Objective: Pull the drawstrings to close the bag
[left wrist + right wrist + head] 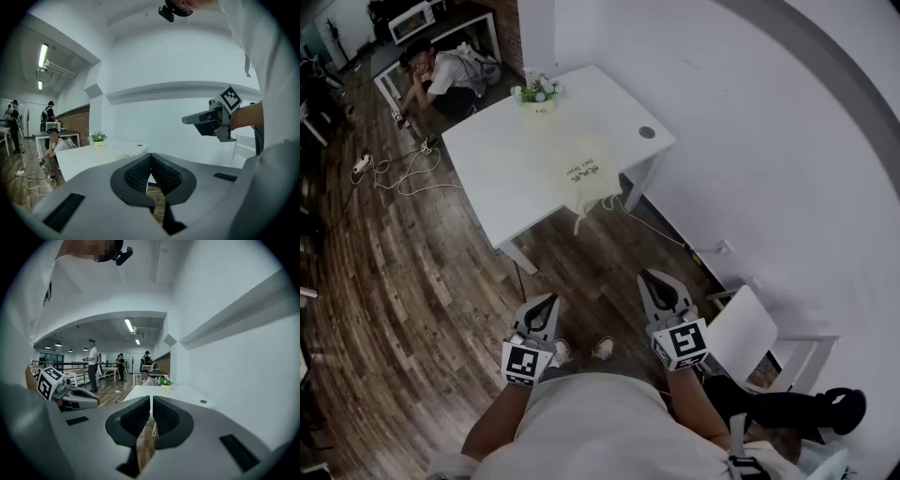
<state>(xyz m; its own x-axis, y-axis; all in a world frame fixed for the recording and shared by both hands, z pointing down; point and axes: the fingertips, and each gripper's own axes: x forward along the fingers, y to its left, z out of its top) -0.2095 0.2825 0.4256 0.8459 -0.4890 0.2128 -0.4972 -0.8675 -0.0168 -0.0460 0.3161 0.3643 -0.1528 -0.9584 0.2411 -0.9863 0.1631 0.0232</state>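
Note:
A cream drawstring bag (581, 169) lies flat on the white table (497, 155), its mouth toward me. Its pale drawstrings (598, 208) hang over the table's near edge. Both grippers are held well short of the table, above the wooden floor. My left gripper (546, 302) is shut with nothing between its pads, as the left gripper view (150, 155) also shows. My right gripper (654, 279) is empty and shut but for a hairline slit in the right gripper view (151, 398). Through that slit a hanging string (153, 427) shows far ahead.
A small potted plant (539, 92) stands at the table's far end. A white chair (750, 330) is close on my right by the white wall. Cables (403, 173) lie on the floor left of the table, where a person (441, 75) sits.

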